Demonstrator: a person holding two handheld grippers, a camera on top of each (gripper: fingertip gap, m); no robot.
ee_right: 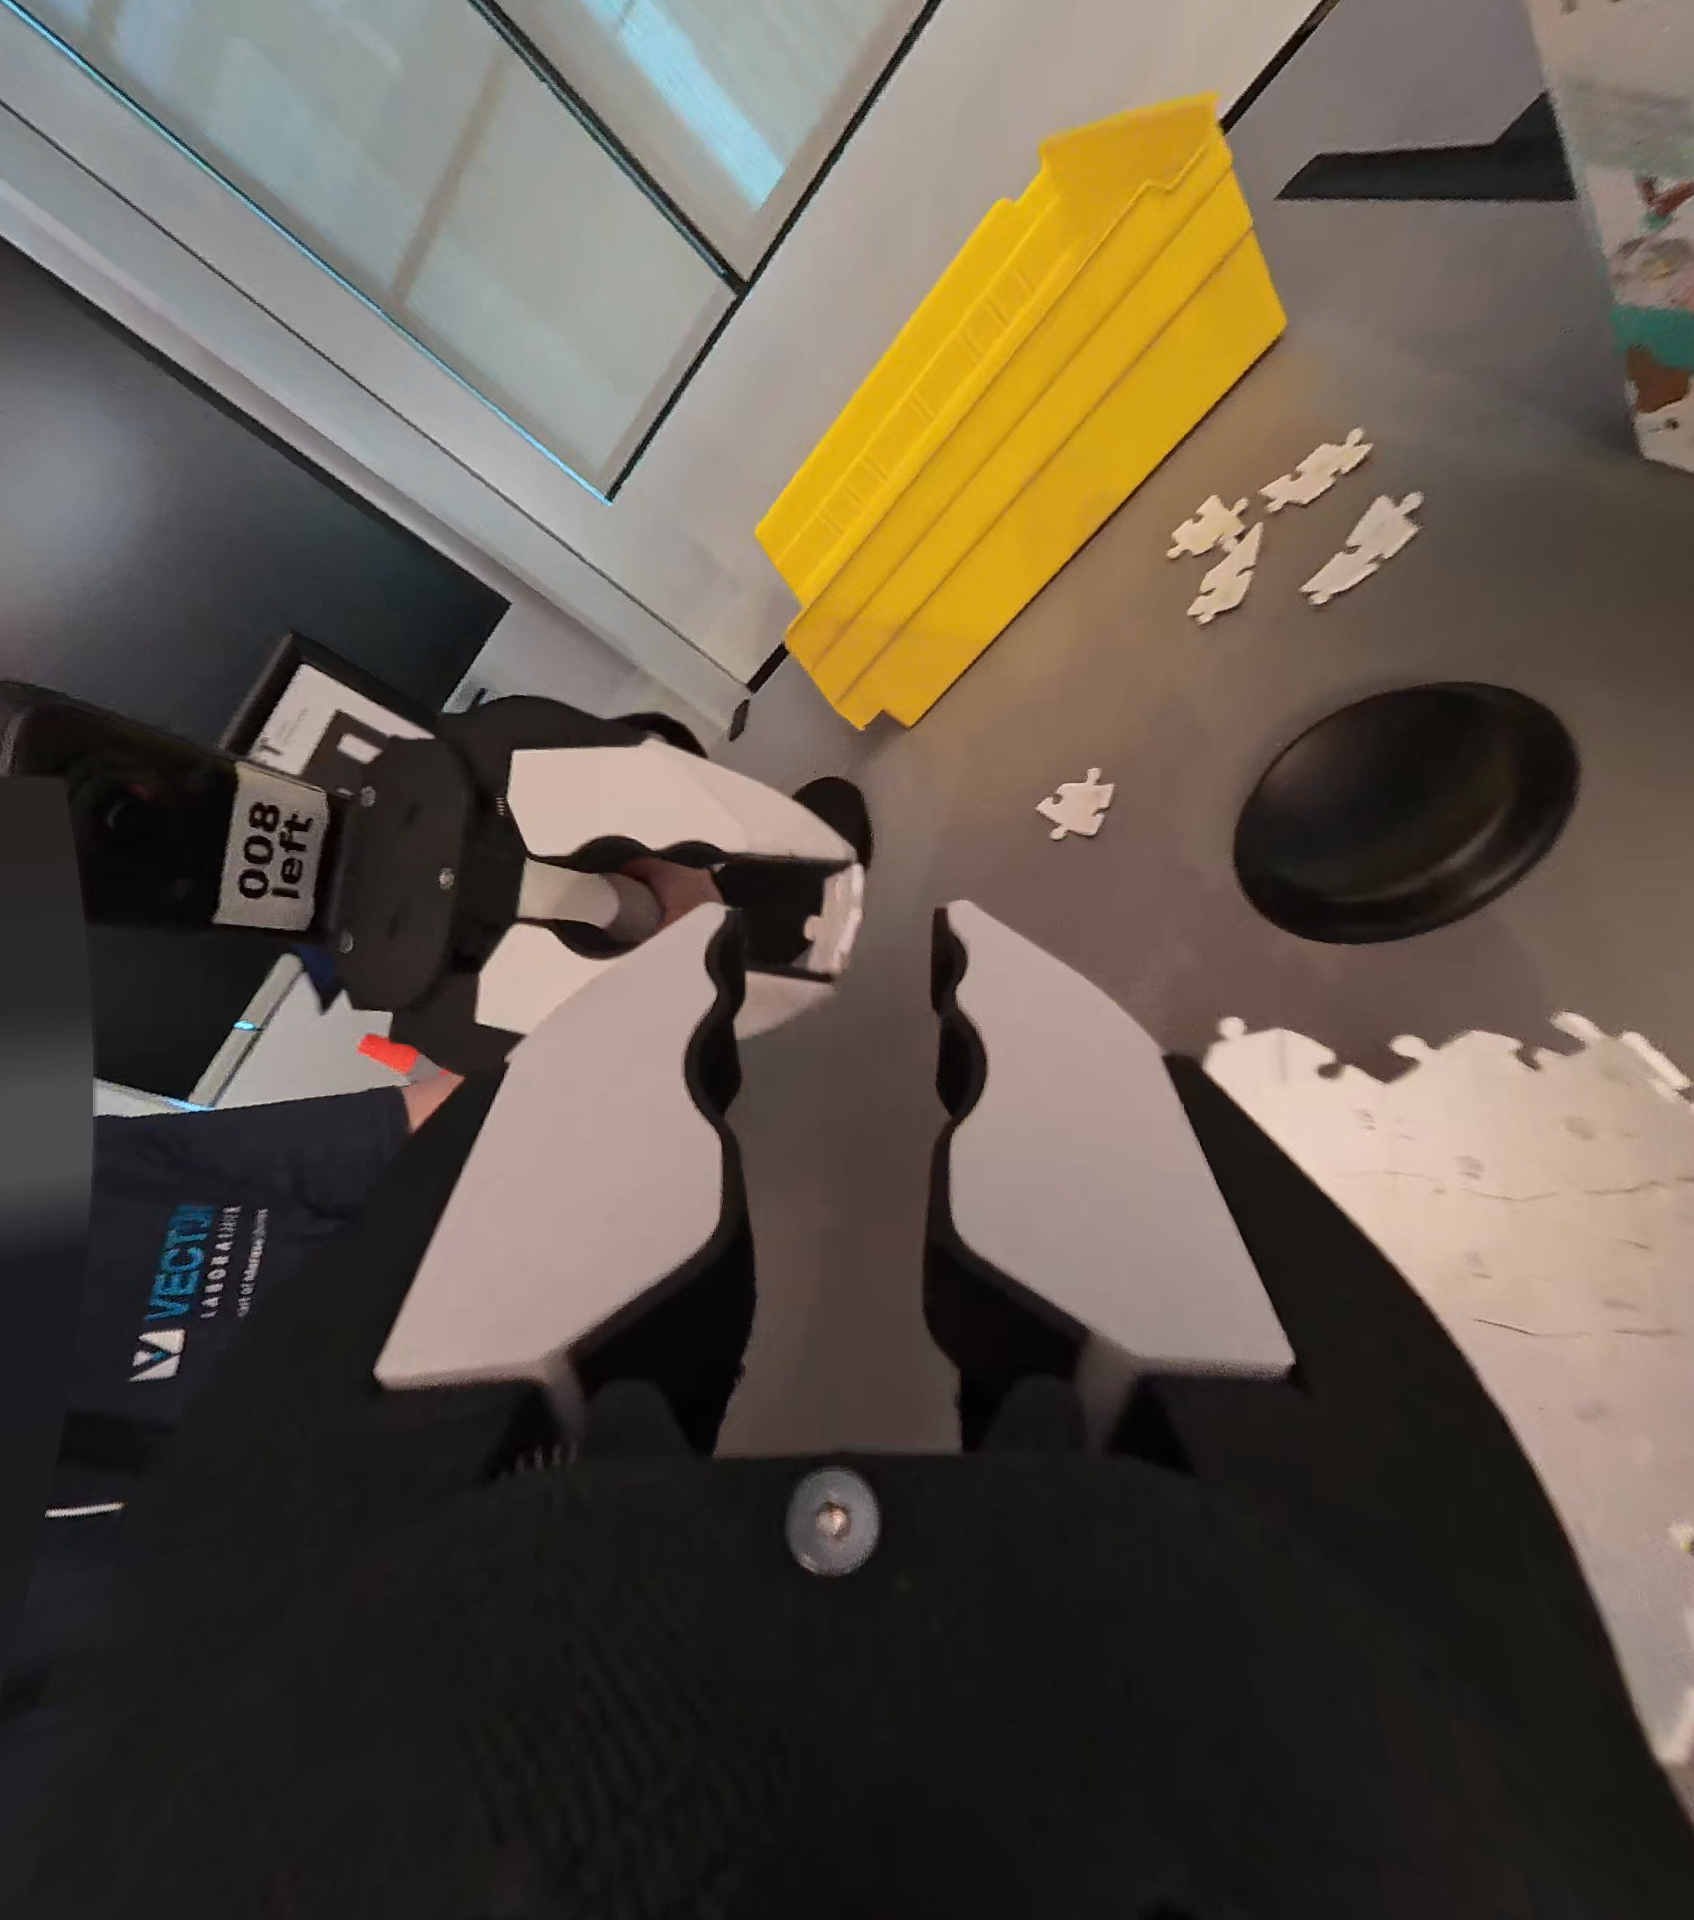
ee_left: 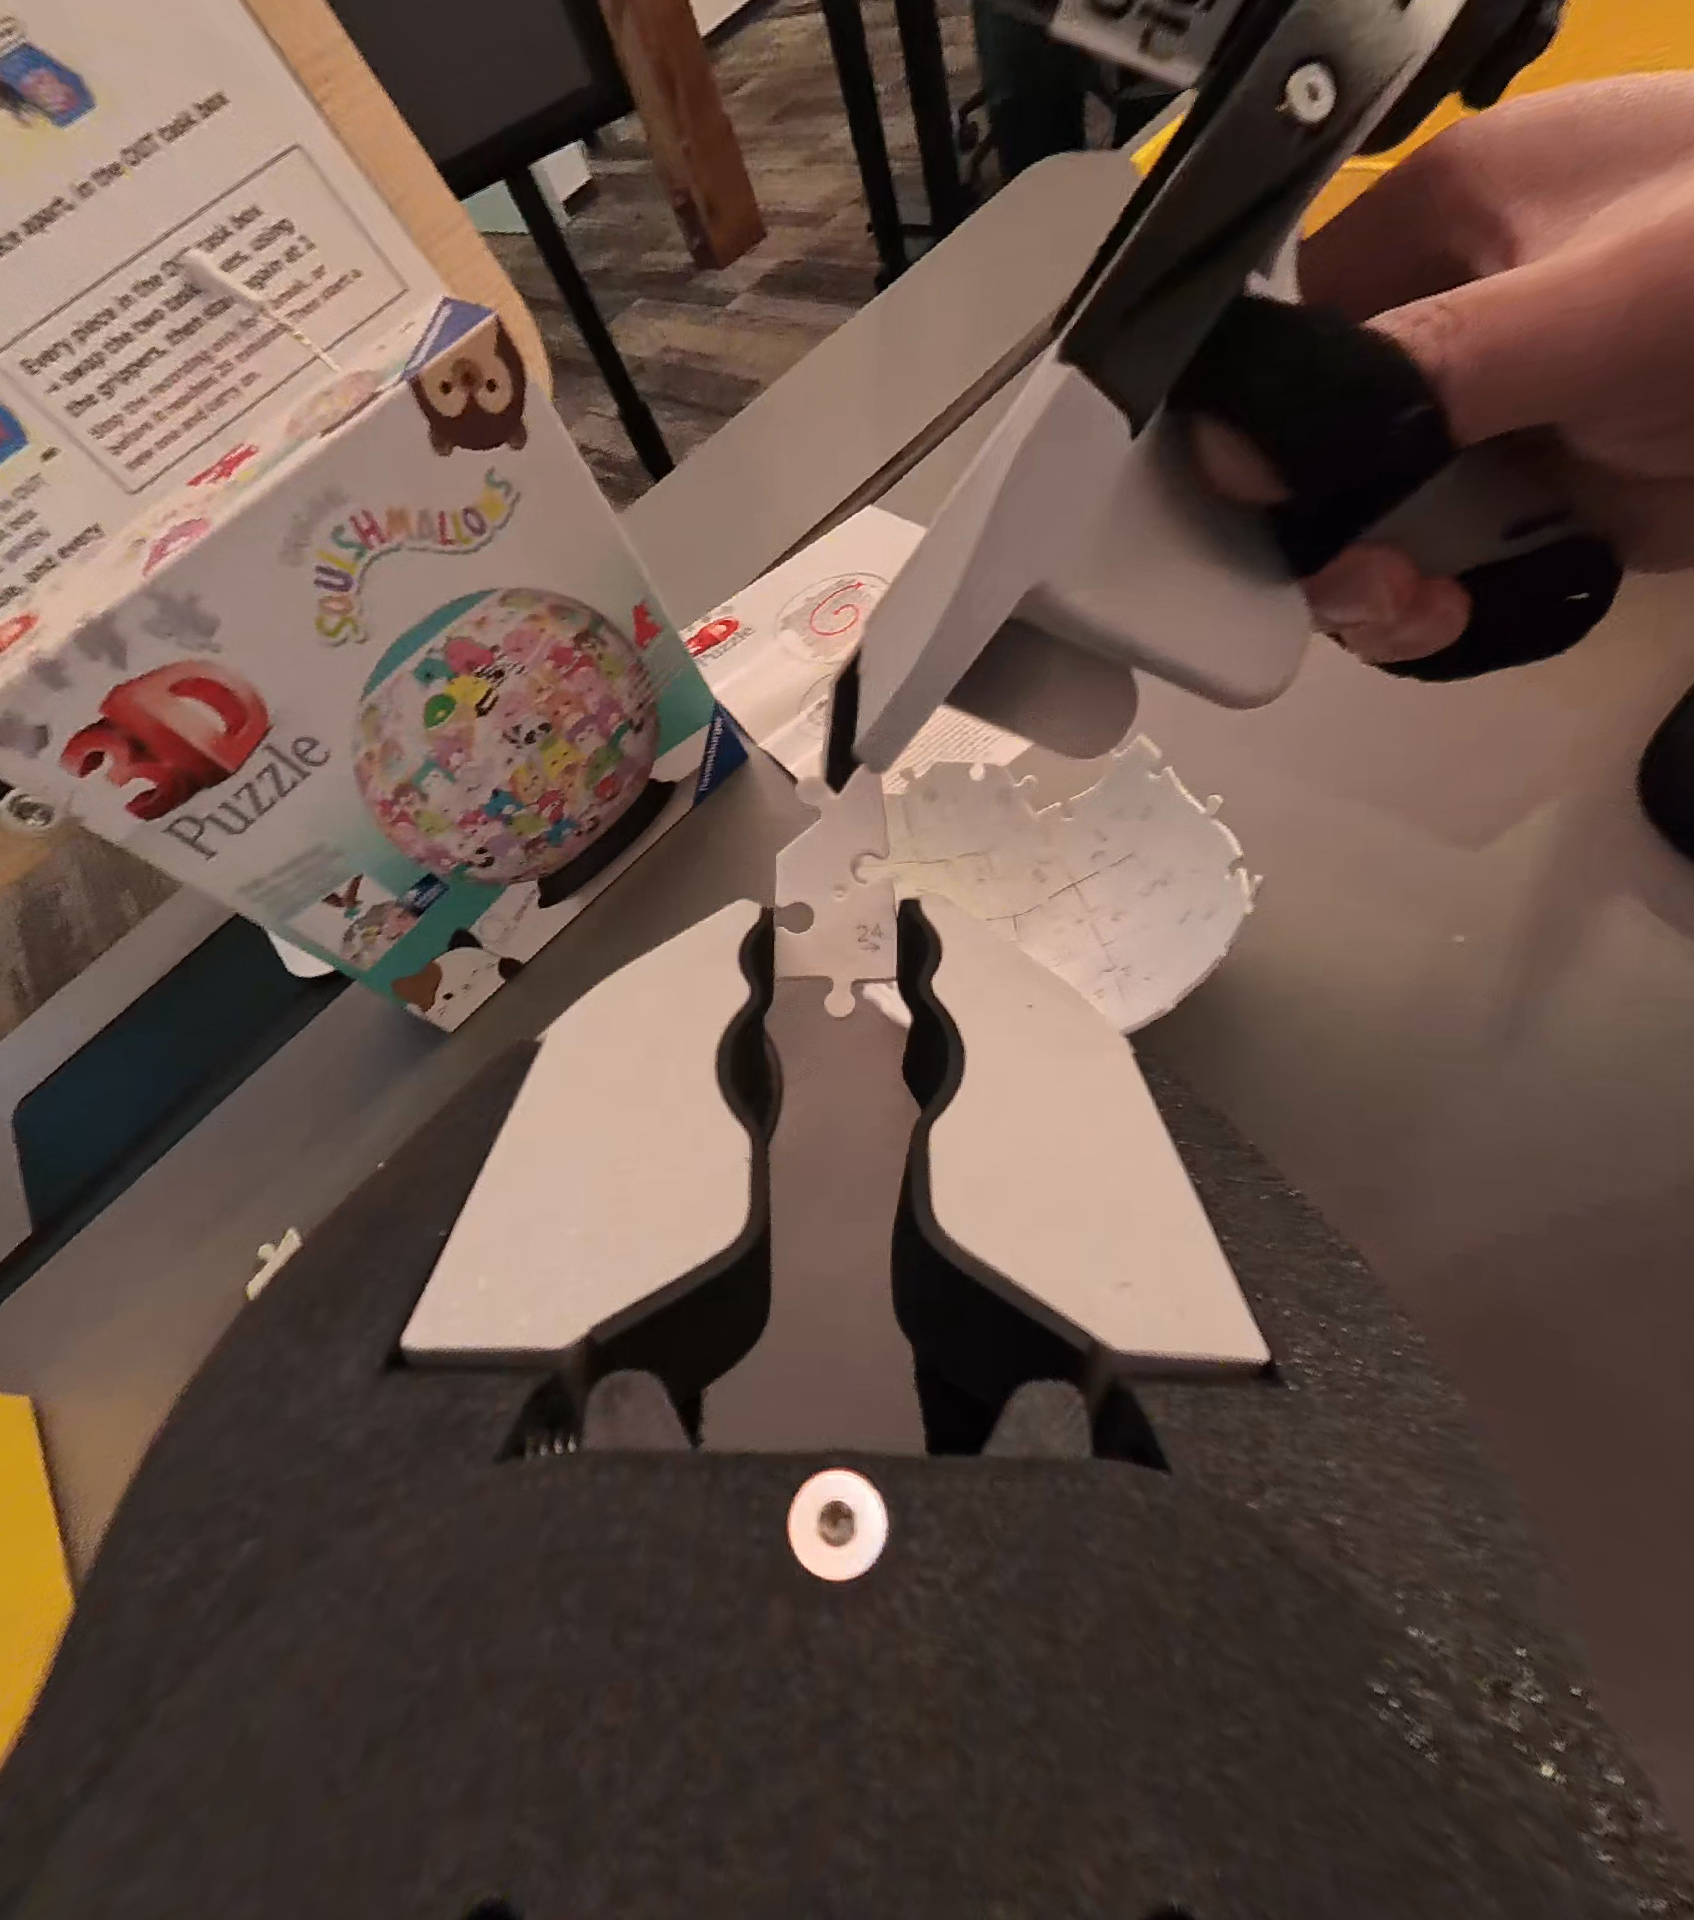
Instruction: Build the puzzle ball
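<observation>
Left gripper [ee_left: 838, 940] clamped numbered puzzle piece [ee_left: 848, 914] at fingertips; right gripper [ee_right: 835, 925] empty, parted. Half-built shell [ee_left: 1082, 883] just beyond. Advice: align tabs squarely, press gently.

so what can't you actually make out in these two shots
- Left wrist view: the right claw meets the piece the left claw pinches; whether it grips is unclear.
- Left wrist view: the half-built ball is partly behind both claws.
- Right wrist view: the ball's far side is cut off by the frame edge.
- Right wrist view: the loose pieces are too blurred to tell apart.
</observation>
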